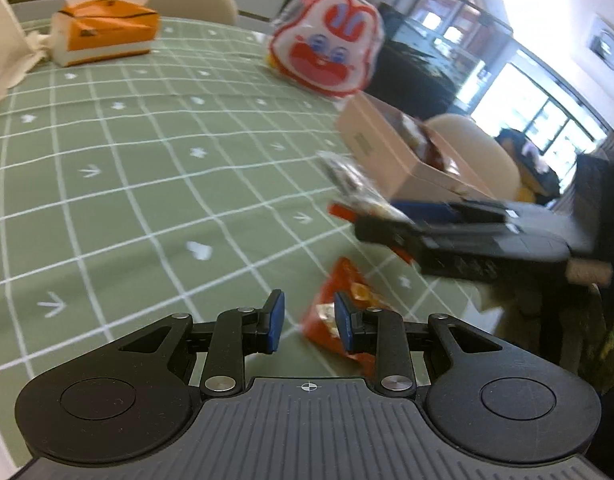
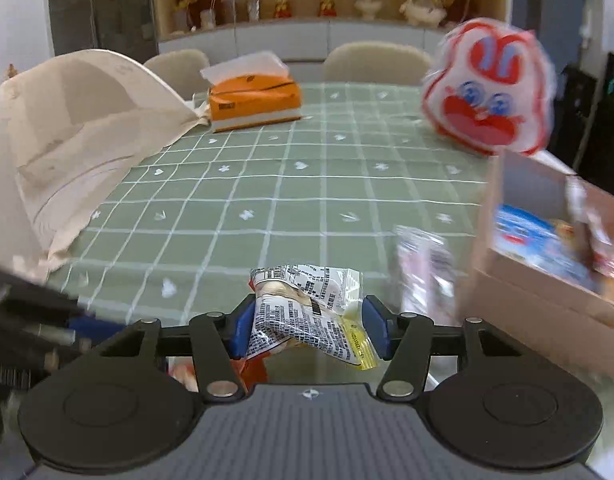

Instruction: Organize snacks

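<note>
My right gripper (image 2: pixel 307 330) is shut on a crumpled snack packet (image 2: pixel 307 312) with black print and a yellow tab, held above the green checked tablecloth (image 2: pixel 267 200). It also shows in the left wrist view (image 1: pixel 459 240) with the packet (image 1: pixel 359 192) in it. My left gripper (image 1: pixel 309 320) is open and empty just above an orange-red snack packet (image 1: pixel 339 312) on the cloth. A cardboard box (image 2: pixel 547 264) holding snacks stands to the right; it also shows in the left wrist view (image 1: pixel 387 148). A clear packet (image 2: pixel 423 264) lies beside it.
A red-and-white rabbit-face snack bag (image 2: pixel 487 88) stands behind the box. An orange tissue box (image 2: pixel 253 100) sits at the far side. A large beige paper bag (image 2: pixel 67 140) lies at the left. Chairs (image 2: pixel 379 60) stand beyond the table's far edge.
</note>
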Motion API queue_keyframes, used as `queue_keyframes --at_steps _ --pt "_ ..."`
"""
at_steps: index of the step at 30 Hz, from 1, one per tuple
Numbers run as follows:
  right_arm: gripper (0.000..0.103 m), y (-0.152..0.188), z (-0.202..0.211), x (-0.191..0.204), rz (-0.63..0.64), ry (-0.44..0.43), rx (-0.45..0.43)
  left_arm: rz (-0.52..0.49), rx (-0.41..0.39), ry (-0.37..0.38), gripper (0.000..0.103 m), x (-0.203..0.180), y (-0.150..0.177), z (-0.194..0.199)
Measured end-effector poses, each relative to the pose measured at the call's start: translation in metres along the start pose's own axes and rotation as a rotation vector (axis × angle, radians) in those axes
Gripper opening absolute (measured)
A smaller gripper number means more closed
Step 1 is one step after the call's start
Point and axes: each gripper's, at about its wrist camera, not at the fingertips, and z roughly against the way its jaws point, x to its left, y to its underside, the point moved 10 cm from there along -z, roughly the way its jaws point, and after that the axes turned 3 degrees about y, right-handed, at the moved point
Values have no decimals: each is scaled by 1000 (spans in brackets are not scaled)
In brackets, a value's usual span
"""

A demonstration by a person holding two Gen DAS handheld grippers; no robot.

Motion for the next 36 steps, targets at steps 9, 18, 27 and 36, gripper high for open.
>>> queue_keyframes --at_steps 9,18,27,36 --pt "73 52 26 -39 19 146 -28 27 19 -54 31 -1 6 0" --pt "73 52 33 -8 0 23 -78 51 31 -82 31 1 12 -4" --pt "73 54 26 -8 2 55 -72 135 79 -16 31 -5 22 -4" --pt "73 56 27 -4 20 59 -69 94 37 -43 35 -13 -8 -39"
